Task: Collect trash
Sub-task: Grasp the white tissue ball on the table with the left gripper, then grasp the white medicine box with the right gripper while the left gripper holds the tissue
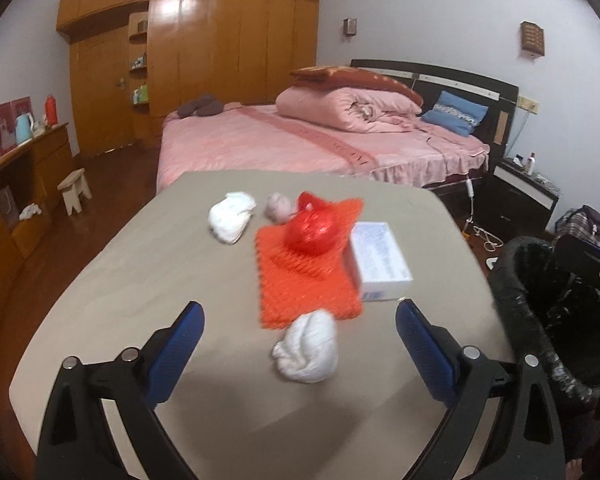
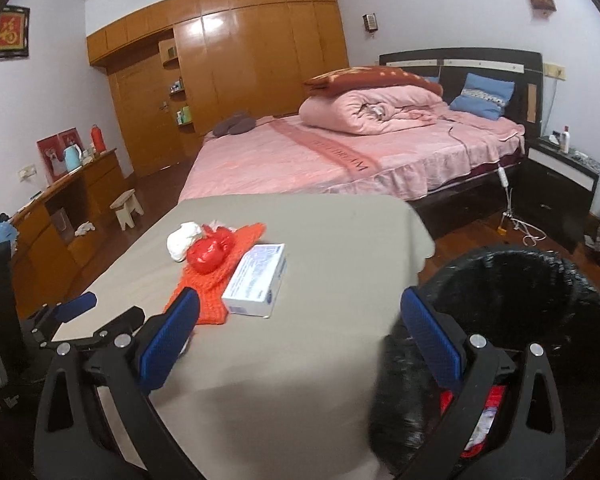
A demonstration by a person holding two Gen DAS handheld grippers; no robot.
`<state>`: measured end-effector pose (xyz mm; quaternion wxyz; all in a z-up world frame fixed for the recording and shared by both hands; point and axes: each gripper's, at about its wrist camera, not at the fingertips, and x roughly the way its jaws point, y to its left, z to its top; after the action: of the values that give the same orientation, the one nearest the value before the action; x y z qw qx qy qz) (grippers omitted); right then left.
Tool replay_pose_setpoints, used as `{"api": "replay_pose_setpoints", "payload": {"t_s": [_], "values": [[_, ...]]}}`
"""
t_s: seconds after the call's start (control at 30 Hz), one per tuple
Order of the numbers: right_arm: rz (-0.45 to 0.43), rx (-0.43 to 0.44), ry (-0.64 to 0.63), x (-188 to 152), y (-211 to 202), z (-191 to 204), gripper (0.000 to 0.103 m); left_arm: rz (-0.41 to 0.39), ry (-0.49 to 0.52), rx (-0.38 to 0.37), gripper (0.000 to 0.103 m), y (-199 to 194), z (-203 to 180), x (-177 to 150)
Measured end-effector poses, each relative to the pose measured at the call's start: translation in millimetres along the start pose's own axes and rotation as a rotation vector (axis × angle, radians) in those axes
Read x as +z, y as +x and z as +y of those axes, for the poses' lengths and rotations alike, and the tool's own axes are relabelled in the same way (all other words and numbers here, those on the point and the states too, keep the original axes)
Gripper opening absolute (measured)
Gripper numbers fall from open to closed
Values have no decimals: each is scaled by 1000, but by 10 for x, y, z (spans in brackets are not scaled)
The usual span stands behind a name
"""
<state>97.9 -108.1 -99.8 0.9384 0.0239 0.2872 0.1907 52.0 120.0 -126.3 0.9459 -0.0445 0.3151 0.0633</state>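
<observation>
On the beige-covered table (image 1: 140,280) lies a white tissue wad (image 1: 306,346), just beyond my left gripper (image 1: 300,308), which is open and holds nothing. Behind the wad are an orange mesh (image 1: 304,280), a red plastic bag ball (image 1: 312,232) on top of it, a white box (image 1: 380,264), another white wad (image 1: 232,218) and a pinkish wad (image 1: 278,206). My right gripper (image 2: 300,294) is open and empty over the table's near right corner. Its right finger is over the black-lined bin (image 2: 520,280), which has red trash (image 2: 488,412) inside. The box (image 2: 256,280) and red ball (image 2: 210,254) lie ahead to its left.
The bin (image 1: 540,308) stands off the table's right edge. A pink bed (image 1: 300,140) is behind the table, a black nightstand (image 1: 528,196) to its right. A wooden sideboard (image 1: 28,184) and small stool (image 1: 74,188) are at the left. One finger of the left gripper (image 2: 76,306) shows in the right wrist view.
</observation>
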Motion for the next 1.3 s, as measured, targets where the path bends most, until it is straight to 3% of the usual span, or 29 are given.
{"api": "replay_pose_setpoints", "payload": {"t_s": [0.33, 0.53, 0.63, 0.7, 0.8, 1.13, 1.3], "values": [[61, -3, -16, -159, 264, 84, 98, 76, -24, -10, 89, 347, 83, -176], [79, -12, -20, -180, 324, 67, 98, 127, -49, -43, 77, 545, 59, -224], [86, -15, -26, -179, 352, 67, 98, 148, -53, -58, 63, 591, 37, -239], [88, -15, -30, -184, 367, 66, 98, 163, -52, -70, 36, 622, 23, -253], [91, -16, -37, -186, 380, 84, 98, 156, -57, -86, 27, 604, 17, -256], [95, -19, -45, -159, 477, 134, 98, 52, -50, -79, 25, 257, 110, -36], [111, -24, -44, -124, 683, 221, 98, 24, -50, -56, 25, 291, 209, 93]]}}
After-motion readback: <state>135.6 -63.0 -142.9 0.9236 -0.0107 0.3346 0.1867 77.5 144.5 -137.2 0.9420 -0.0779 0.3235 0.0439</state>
